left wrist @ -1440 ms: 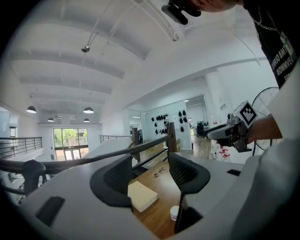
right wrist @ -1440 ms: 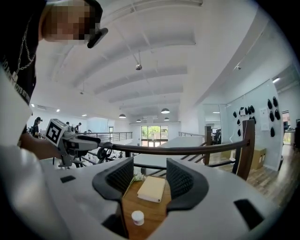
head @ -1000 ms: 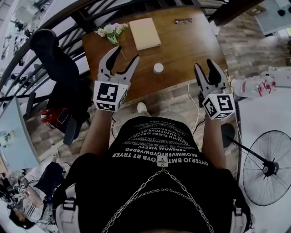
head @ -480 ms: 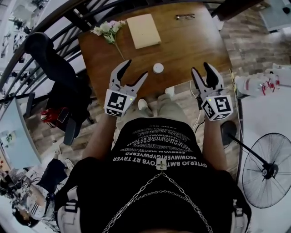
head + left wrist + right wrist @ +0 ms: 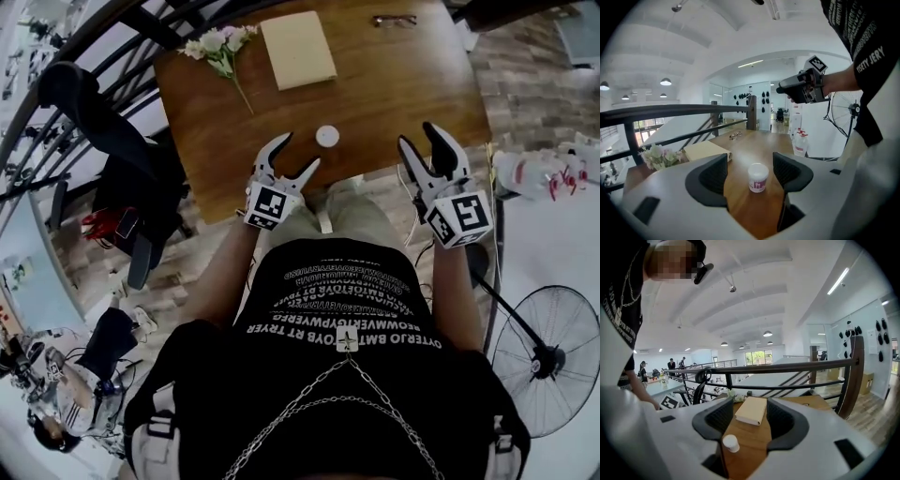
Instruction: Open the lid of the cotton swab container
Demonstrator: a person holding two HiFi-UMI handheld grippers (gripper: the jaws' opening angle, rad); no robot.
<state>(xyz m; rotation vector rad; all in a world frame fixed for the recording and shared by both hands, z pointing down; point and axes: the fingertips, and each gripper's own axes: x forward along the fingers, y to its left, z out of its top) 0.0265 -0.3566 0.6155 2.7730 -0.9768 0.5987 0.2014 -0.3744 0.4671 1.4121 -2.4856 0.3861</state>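
On table [image 5: 403,94], near front edge | left gripper [image 5: 298,152]: jaws wide, just been opening, empty, lined up on container [image 5: 327,136] to steady it (likely) | right gripper [image 5: 419,137]: jaws spread, empty, free for lid [image 5: 758,168] | container: upright, shut, untouched, ahead between 2 grippers

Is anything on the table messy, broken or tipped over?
Nothing looks spilled or broken. The cotton swab container stands upright with its lid on. The only odd thing is the flowers, which lie loose on the table near its far left corner, with no vase.
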